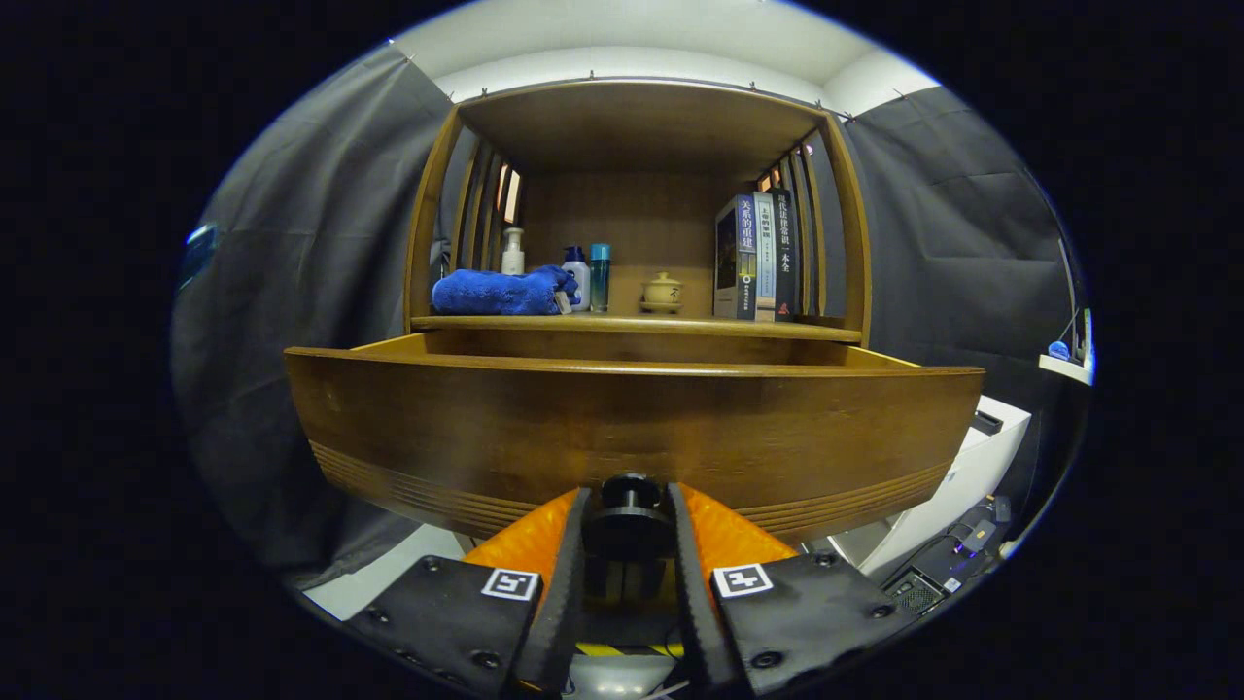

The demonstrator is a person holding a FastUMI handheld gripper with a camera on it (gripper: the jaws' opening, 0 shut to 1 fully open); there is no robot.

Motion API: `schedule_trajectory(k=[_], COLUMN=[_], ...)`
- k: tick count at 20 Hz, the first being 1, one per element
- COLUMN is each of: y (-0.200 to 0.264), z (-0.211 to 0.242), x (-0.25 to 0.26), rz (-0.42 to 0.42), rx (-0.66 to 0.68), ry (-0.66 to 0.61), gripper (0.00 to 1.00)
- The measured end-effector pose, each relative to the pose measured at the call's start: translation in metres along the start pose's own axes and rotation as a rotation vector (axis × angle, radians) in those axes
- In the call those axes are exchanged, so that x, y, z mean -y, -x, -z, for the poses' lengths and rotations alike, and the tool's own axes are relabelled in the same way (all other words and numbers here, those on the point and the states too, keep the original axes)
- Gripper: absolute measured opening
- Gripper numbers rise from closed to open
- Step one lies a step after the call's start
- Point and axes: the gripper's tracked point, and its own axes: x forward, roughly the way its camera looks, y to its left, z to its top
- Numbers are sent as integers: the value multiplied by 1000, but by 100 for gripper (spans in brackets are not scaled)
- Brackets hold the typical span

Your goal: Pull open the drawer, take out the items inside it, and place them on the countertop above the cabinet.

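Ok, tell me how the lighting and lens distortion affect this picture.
Gripper view: the fisheye bows the drawer front into a curve; warm light falls on the shelf with the blue towel and books, while the grey curtains stay dim; the tongs, closed on the dark knob, sit in shadow, sharp enough to read.

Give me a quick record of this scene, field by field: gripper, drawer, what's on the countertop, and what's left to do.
gripper: gripper fingers closed on the dark round drawer knob
drawer: drawer pulled partly out of the cabinet; inside hidden behind its front panel
countertop: blue towel, pump bottle, two small bottles, lidded ceramic pot, upright books
shelf frame: wooden hutch over the countertop
task stage: drawer open; items not yet taken out
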Motion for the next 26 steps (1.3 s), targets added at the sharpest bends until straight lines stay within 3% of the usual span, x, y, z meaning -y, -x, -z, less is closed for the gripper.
schedule_trajectory(k=[6,10,15,19,26], y=[10,22,12,-5,-71], z=[-17,-72,-152,-200,-221], x=[-4,6,31,26,14], rz=[-35,-37,-1,-58,-125], rx=[22,107,177,189,-29], ry=[5,-23,-28,-9,-8], gripper=[79,97,98,98,99])
